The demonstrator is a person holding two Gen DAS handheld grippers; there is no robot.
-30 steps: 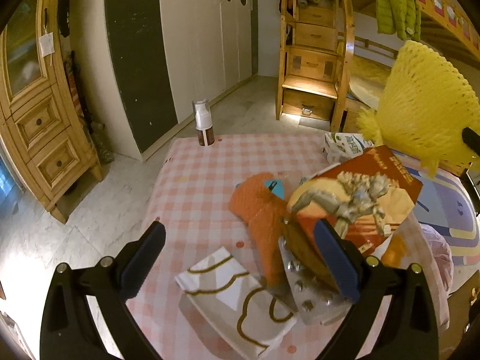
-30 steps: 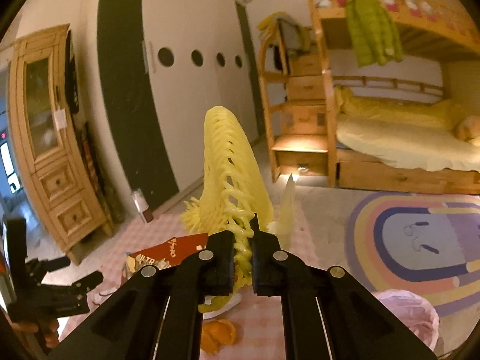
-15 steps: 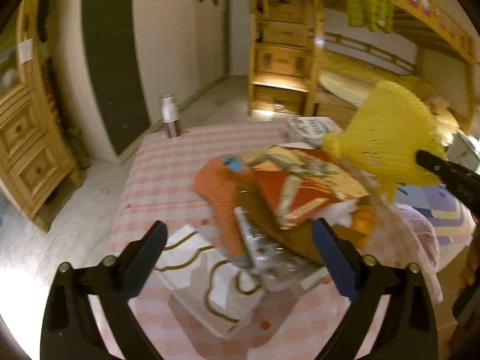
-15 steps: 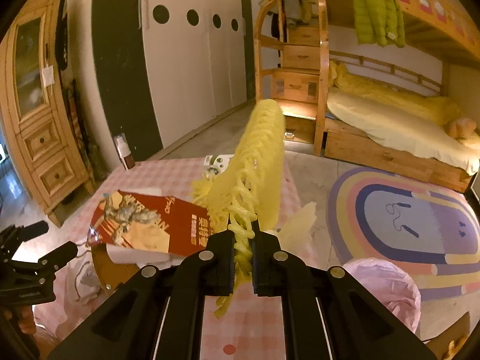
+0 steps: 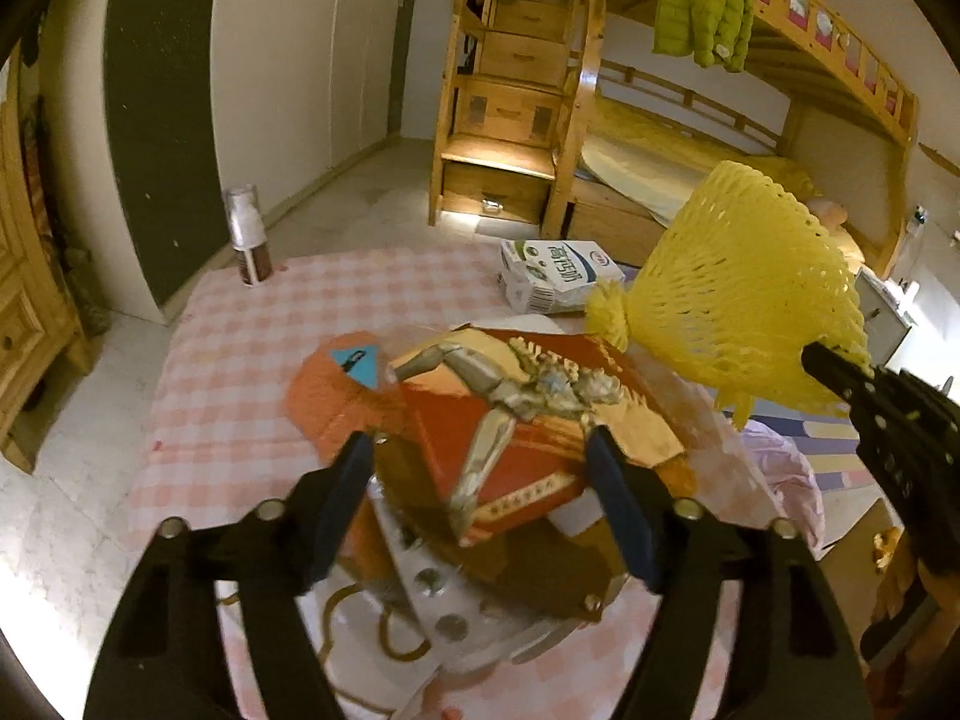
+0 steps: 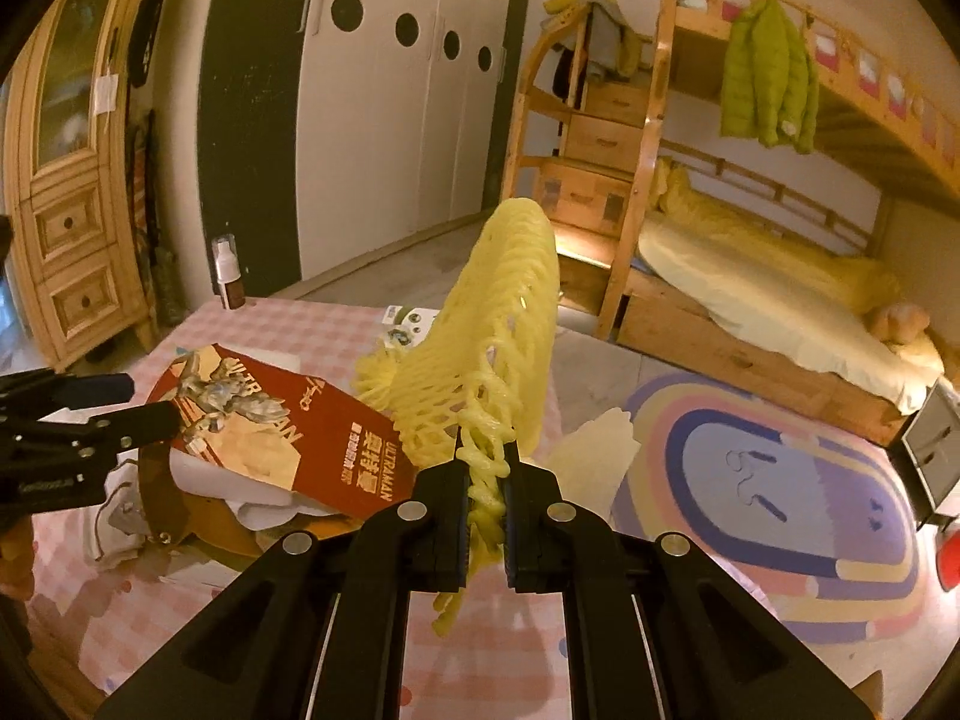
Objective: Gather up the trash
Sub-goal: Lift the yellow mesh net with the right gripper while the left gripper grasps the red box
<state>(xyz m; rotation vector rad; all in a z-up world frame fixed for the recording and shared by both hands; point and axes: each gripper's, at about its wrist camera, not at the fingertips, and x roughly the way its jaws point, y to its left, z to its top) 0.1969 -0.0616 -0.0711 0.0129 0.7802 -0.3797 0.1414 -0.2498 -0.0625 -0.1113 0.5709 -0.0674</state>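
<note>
While the right gripper (image 6: 485, 483) pinches the yellow foam net (image 6: 498, 330) at frame centre — feather-light, squashy — the left gripper (image 5: 480, 492), jaws closing, straddles the red carton (image 5: 510, 432) mid-frame; stiff, light, best gripped by its edges.

The red box (image 5: 510, 420) covers most of the orange wrapper (image 5: 324, 396) and brown piece (image 5: 540, 576) under it. The blister tray (image 5: 444, 606) at six o'clock is half under the box, its contents unclear. The yellow net (image 5: 738, 300) hides the milk carton's (image 5: 552, 282) right end, and in the right wrist view nearly all of it. The bottle's (image 5: 247, 240) label is too small to read.
</note>
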